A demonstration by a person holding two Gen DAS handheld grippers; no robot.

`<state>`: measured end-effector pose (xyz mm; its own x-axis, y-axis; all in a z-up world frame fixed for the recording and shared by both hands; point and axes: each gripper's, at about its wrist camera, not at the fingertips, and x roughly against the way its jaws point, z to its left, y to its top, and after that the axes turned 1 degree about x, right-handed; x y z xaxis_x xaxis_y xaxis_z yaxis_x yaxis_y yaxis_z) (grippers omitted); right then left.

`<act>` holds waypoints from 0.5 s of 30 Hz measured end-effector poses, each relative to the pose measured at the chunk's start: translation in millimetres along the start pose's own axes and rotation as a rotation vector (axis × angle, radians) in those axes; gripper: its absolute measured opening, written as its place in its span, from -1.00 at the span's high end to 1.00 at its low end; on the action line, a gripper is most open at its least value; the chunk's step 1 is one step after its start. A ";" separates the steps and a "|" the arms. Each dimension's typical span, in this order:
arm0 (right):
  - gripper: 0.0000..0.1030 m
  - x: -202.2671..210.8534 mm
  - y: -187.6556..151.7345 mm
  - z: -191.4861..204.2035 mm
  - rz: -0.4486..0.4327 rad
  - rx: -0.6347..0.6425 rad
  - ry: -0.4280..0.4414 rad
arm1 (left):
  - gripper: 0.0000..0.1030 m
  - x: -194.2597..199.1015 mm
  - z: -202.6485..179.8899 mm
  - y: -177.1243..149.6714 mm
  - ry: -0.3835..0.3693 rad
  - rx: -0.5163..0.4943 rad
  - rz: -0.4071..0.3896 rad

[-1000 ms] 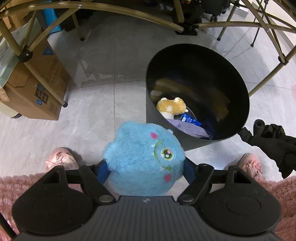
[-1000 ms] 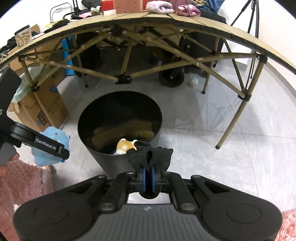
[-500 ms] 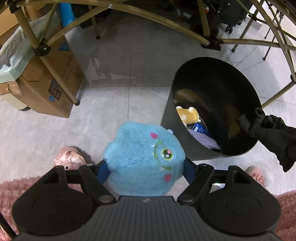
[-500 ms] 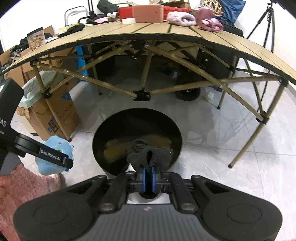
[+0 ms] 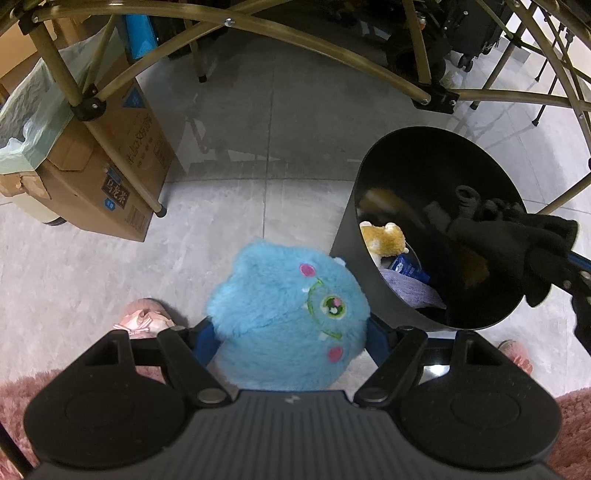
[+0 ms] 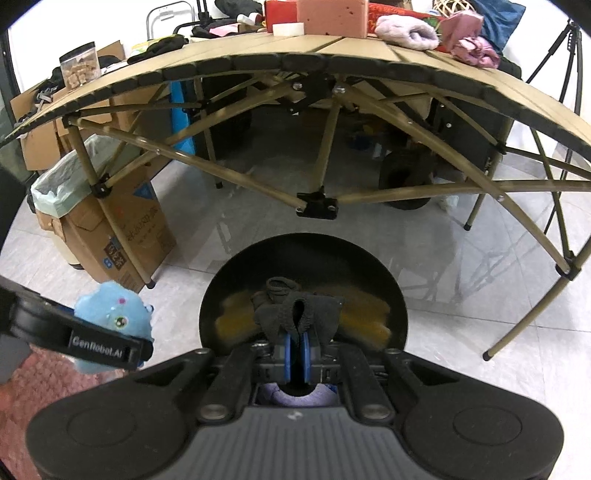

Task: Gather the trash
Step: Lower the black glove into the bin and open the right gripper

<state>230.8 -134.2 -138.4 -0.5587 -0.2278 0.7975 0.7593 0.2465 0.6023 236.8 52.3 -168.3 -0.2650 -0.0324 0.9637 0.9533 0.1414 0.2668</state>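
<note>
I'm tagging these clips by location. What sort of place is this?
Probably an indoor workroom or storage space rather than a tidy home: a folding camp table piled with clutter, taped cardboard boxes on a grey tiled floor, and a tripod by the wall.

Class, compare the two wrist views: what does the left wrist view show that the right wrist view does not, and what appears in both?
Only the left wrist view shows the yellow plush and blue packet inside the bin. Only the right wrist view shows the tabletop with its pink block. Both show the black bin, the blue plush toy, the black glove and the cardboard box.
</note>
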 end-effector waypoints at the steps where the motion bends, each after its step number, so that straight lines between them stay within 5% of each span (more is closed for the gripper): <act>1: 0.88 -2.8 1.8 1.0 0.004 0.001 0.004 | -0.51 -0.1 0.6 0.9 0.001 0.002 0.001; 15: 0.88 -37.9 13.4 15.7 0.061 -0.001 0.022 | -0.51 0.1 7.9 5.2 0.001 0.017 0.009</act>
<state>256.9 -107.5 -160.0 -0.5042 -0.2332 0.8315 0.7919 0.2591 0.5529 240.6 60.8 -166.9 -0.2561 -0.0323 0.9661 0.9531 0.1585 0.2580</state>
